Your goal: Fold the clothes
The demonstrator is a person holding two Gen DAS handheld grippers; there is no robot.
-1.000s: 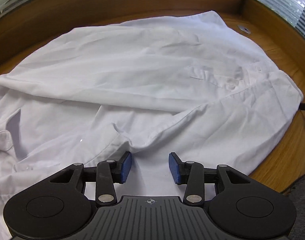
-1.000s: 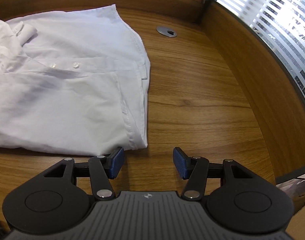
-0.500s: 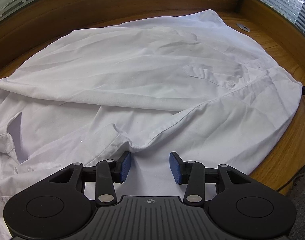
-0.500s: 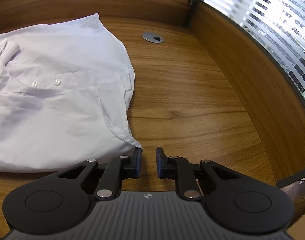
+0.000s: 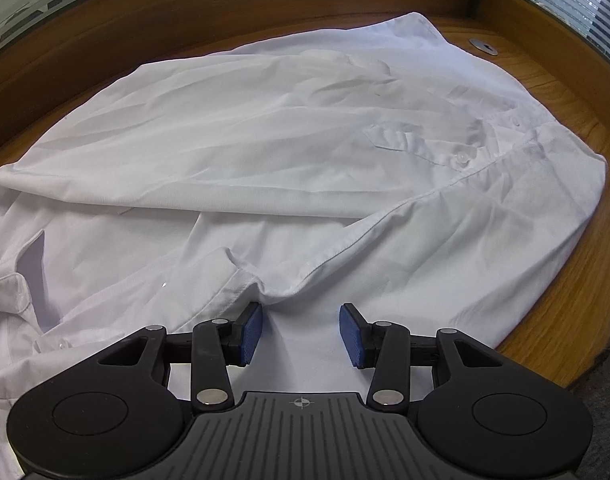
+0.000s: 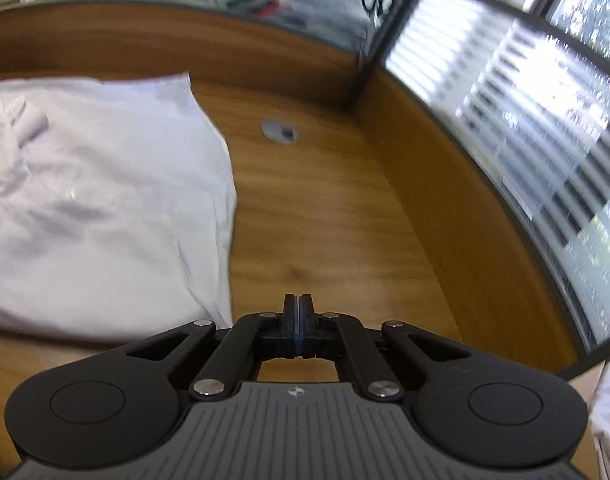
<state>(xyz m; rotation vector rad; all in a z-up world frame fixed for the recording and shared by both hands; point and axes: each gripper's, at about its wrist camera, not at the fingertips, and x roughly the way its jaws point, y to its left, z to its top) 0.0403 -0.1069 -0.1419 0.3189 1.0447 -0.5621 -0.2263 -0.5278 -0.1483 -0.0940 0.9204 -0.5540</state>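
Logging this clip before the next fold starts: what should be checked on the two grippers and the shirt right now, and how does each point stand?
1. Right gripper shut: ok, its pads are pressed together.
2. Shirt caught in the right gripper: not ok, no cloth shows between the pads; the shirt's edge lies to their left.
3. Left gripper open: ok, it sits over the fabric and pinches nothing.
4. Shirt lying flat: not ok, it is creased and bunched near the collar.
5. Desk beside the shirt free: ok, only a cable grommet is there.
6. Right wrist view sharp: not ok, it is blurred.
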